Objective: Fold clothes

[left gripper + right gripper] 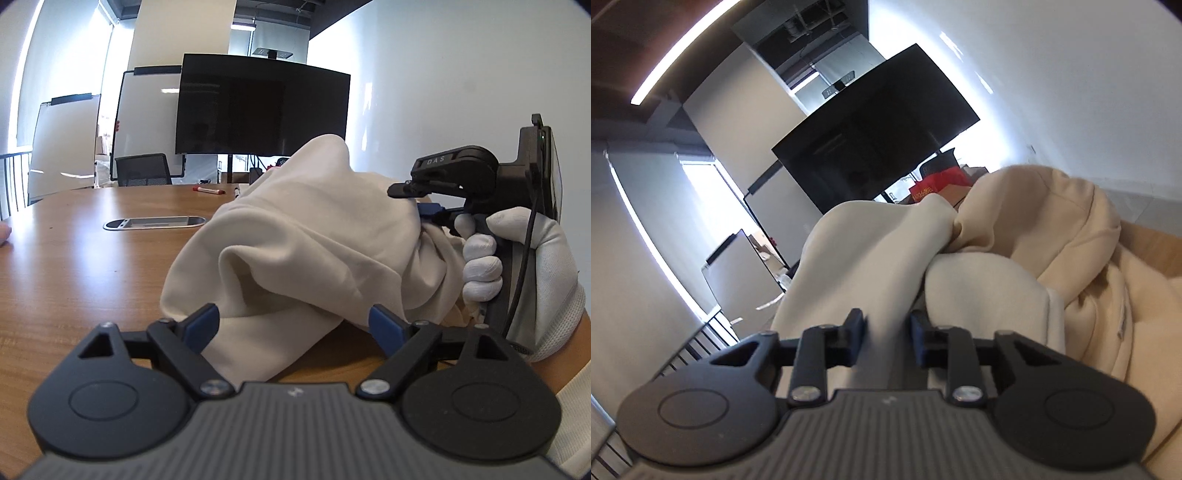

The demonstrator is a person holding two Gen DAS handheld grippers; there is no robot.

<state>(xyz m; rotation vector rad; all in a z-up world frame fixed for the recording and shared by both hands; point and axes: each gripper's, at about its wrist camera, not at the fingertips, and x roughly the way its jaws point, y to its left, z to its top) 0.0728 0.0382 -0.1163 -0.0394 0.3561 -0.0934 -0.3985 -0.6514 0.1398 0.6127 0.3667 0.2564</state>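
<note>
Jaws of the right gripper [886, 334] pinch a fold of the cream garment [295, 236] lifted off the bench [85, 266], the left gripper [293, 326] gapes released beside its hem, so the thin bite could slip.

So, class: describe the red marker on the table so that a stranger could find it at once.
Start at the big dark screen behind the wooden table. Just below it, at the table's far edge, lies the red marker, left of the cream garment. Its red body sets it apart from the paler pen beside it.
</note>
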